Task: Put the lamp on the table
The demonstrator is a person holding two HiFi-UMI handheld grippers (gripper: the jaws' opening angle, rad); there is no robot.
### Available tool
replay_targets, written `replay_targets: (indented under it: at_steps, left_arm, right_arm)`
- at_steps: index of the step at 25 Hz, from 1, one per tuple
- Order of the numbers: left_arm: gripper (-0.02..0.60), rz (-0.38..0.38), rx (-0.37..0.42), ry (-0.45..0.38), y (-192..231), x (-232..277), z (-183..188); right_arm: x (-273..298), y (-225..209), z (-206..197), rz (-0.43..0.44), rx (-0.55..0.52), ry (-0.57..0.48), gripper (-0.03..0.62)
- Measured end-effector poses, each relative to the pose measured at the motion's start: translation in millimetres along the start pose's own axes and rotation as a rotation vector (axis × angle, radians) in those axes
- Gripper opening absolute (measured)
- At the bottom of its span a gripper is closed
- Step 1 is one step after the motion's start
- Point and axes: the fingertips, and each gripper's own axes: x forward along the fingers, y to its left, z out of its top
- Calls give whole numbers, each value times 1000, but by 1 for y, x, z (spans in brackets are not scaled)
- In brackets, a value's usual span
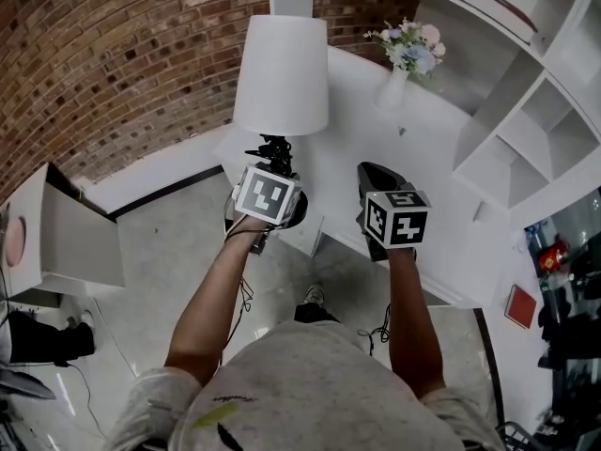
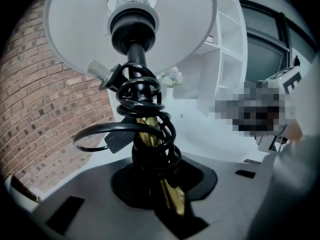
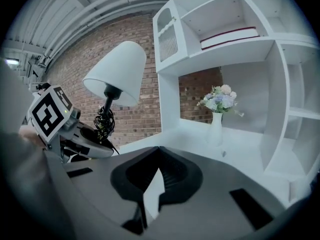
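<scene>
One lamp [image 1: 280,73], one flower vase [image 1: 393,88], one table [image 1: 352,125], two claws [image 1: 275,163] [image 1: 373,178], one shelf unit [image 1: 512,87]

Bright, even indoor light fills all three views and throws only faint shadows. The white surface [image 1: 357,130] and shelves [image 3: 235,49] nearly wash out. The lamp [image 1: 280,73] seems unlit, though its shade shows pale grey from below in the left gripper view. Both gripper views bulge like a fisheye, with black corners and bent lines. Their nearest foreground is blurred, and the brick wall [image 2: 40,109] looks soft.
</scene>
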Motion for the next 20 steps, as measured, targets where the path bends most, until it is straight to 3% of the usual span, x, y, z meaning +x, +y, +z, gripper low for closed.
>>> replay_targets:
  at_steps: [5, 20]
  left_arm:
    - [100, 36, -6, 51, 13, 37, 16]
    - [100, 63, -34, 75, 23, 93, 63]
  right_arm:
    - [30, -28, 15, 22, 7, 3, 3]
    - [84, -83, 43, 74, 1, 12, 3]
